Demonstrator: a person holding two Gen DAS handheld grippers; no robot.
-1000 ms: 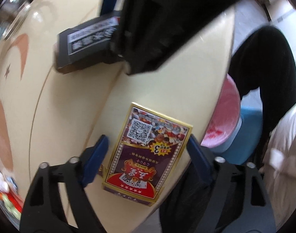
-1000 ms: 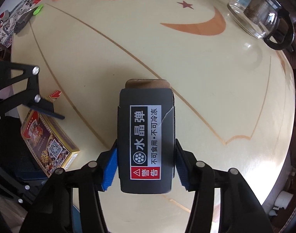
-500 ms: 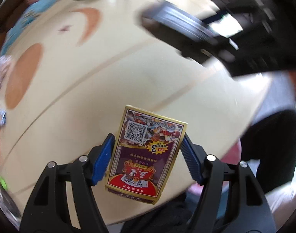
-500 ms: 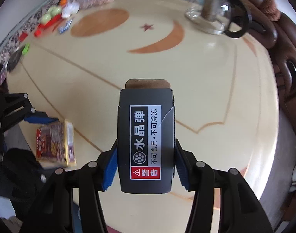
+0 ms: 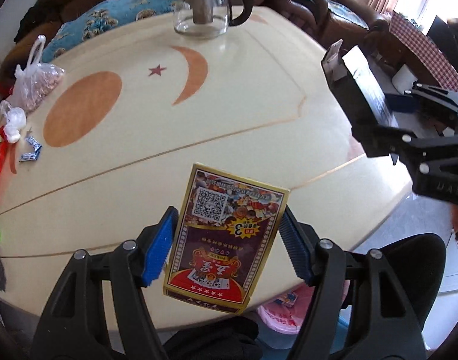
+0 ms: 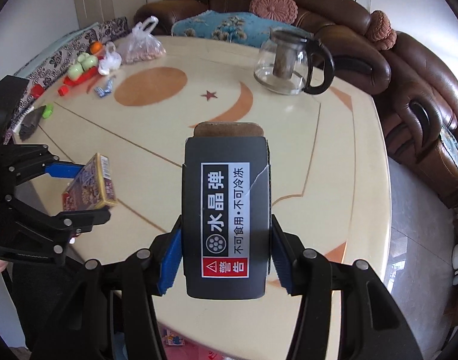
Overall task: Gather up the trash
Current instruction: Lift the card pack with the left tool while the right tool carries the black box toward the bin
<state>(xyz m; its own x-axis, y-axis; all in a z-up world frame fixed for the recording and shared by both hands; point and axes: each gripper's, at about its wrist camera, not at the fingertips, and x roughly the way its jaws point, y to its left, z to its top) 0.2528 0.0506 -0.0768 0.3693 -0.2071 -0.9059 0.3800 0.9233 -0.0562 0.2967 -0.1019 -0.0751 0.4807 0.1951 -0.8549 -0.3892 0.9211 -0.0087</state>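
My left gripper (image 5: pixel 227 250) is shut on a playing-card box (image 5: pixel 226 234), red and gold with a QR code, and holds it lifted above the near edge of the cream table (image 5: pixel 169 114). My right gripper (image 6: pixel 226 258) is shut on a black box (image 6: pixel 226 210) with a white warning label, also lifted above the table. The black box shows in the left wrist view (image 5: pixel 357 90) at the right. The card box shows in the right wrist view (image 6: pixel 91 186) at the left. A pink bin (image 5: pixel 276 318) sits below the table's near edge.
A glass teapot (image 6: pixel 288 63) stands at the far side of the table. A plastic bag of nuts (image 6: pixel 142 45), green and red bits (image 6: pixel 79 69) and blue wrappers (image 6: pixel 104 88) lie at the far left. A brown sofa (image 6: pixel 408 84) runs behind and to the right.
Both grippers rose from the table with their boxes. The left gripper closed on the card box and lifted it. Both views tilted up toward the far side of the table.
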